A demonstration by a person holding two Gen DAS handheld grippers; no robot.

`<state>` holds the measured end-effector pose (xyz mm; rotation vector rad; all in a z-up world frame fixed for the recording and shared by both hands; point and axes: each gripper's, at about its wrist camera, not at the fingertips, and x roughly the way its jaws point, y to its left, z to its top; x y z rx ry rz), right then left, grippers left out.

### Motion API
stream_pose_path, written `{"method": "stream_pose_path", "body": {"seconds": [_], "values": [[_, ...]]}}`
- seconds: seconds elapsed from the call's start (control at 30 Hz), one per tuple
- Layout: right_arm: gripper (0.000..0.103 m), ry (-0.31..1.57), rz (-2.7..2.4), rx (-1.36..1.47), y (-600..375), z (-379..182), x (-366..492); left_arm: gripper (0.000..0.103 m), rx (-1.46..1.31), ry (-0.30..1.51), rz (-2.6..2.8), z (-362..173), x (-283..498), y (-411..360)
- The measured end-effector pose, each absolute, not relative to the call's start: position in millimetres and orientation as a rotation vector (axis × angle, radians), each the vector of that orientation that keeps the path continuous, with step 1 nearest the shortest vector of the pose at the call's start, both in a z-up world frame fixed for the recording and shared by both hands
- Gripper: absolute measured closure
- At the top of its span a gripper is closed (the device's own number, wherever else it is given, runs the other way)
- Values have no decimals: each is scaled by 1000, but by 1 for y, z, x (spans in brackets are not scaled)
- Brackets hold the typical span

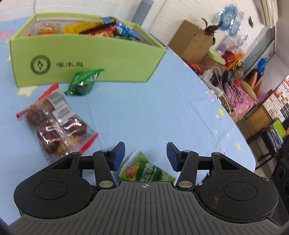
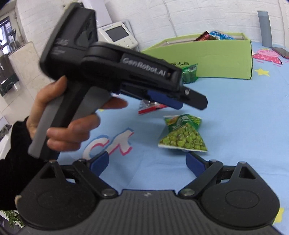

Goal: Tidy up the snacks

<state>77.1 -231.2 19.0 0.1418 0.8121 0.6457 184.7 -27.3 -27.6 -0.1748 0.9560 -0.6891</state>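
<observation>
Hovering apart — left gripper [image 1: 145, 156] above green-pea packet [image 1: 144, 170]

I see white brick wall [image 2: 153, 16] behind table, wall-mounted control panel [image 2: 118, 35] with small screen on it. Table carries light blue cartoon-print cloth [image 1: 162, 108]. Past table's far edge: open cardboard box [image 1: 191, 39], side surface with pink cloth [image 1: 242, 101] and tangled cables [image 1: 233, 85]. Blue plastic flower decorations [image 1: 229, 17] hang on wall. I note window [image 2: 5, 29] at far left; daylight even.
</observation>
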Motion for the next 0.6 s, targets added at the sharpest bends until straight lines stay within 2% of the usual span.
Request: {"method": "stream_pose_path", "body": {"seconds": [0.6], "values": [[10, 803, 577, 92, -234, 21, 100, 62, -193, 904, -651, -22, 170, -15]]}}
